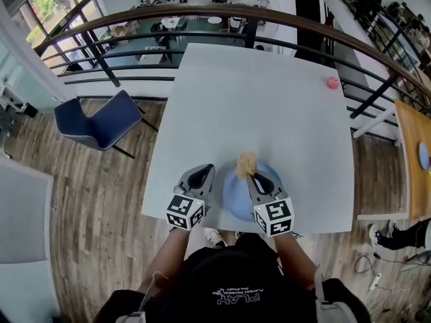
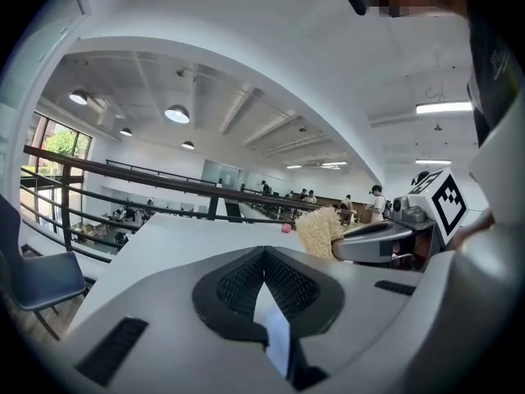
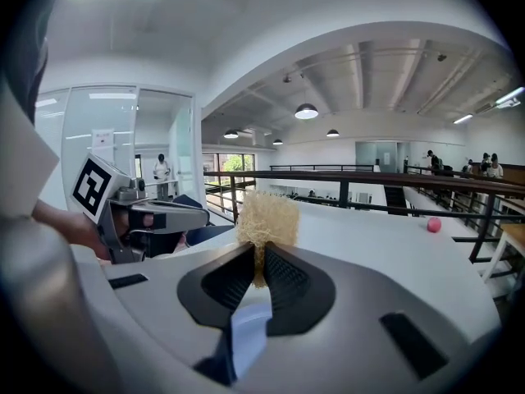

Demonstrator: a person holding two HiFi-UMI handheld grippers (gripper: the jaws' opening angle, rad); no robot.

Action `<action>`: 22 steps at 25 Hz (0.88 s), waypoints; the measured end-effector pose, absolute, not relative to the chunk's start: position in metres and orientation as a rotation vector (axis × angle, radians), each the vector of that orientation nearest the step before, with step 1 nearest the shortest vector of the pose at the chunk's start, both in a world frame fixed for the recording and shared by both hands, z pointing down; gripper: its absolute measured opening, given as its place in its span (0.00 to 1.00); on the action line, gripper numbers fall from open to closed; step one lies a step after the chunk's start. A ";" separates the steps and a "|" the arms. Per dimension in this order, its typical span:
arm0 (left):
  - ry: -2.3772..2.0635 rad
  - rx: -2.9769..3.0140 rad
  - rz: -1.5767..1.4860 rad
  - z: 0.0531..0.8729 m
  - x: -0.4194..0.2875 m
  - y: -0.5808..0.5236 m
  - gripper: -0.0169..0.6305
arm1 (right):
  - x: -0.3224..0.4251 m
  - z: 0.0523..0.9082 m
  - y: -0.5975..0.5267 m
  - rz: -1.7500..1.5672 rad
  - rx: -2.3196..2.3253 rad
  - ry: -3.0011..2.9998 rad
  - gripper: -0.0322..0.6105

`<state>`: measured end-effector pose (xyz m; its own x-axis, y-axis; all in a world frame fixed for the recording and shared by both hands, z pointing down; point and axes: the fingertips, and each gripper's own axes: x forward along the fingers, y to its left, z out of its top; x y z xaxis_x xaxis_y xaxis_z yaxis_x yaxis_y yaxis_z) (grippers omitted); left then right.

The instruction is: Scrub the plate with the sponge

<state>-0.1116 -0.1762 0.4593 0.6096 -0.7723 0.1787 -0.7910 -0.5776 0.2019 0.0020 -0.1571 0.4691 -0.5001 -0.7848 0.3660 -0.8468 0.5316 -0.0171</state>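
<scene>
A round blue plate [image 1: 235, 198] lies on the white table [image 1: 269, 106] close to its near edge. Over the plate's far rim my right gripper [image 1: 250, 175] is shut on a tan fibrous sponge [image 1: 247, 163]. The right gripper view has the sponge [image 3: 267, 219] sticking up out of that gripper's [image 3: 258, 251] closed jaws. My left gripper [image 1: 204, 171] hovers just left of the plate, shut and empty, apart from the plate. The left gripper view shows its own tips [image 2: 264, 254] meeting, with the sponge [image 2: 318, 231] and the right gripper [image 2: 384, 240] off to the right.
A small pink ball [image 1: 333, 82] rests near the table's far right edge. A dark railing [image 1: 202, 15] runs behind the table. A blue chair [image 1: 101, 121] stands on the wooden floor to the left, and a wooden table [image 1: 414, 153] is at the right.
</scene>
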 end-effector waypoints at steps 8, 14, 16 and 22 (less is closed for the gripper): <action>-1.237 2.529 0.133 0.494 -0.096 -0.185 0.05 | 0.014 0.510 -0.155 0.400 1.347 -2.407 0.12; -1.218 2.486 0.182 0.527 -0.086 -0.191 0.05 | 0.022 0.549 -0.153 0.466 1.306 -2.352 0.12; -1.200 2.464 0.185 0.539 -0.080 -0.191 0.05 | 0.025 0.562 -0.151 0.477 1.280 -2.333 0.12; -1.210 2.426 0.219 0.563 -0.082 -0.190 0.05 | 0.020 0.593 -0.146 0.494 1.195 -2.259 0.12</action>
<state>-0.0818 -0.1900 0.5630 0.6092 -0.7258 0.3194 -0.7917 -0.5337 0.2972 0.0204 -0.1456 0.5931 -0.4665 -0.6432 0.6071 -0.8379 0.5413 -0.0704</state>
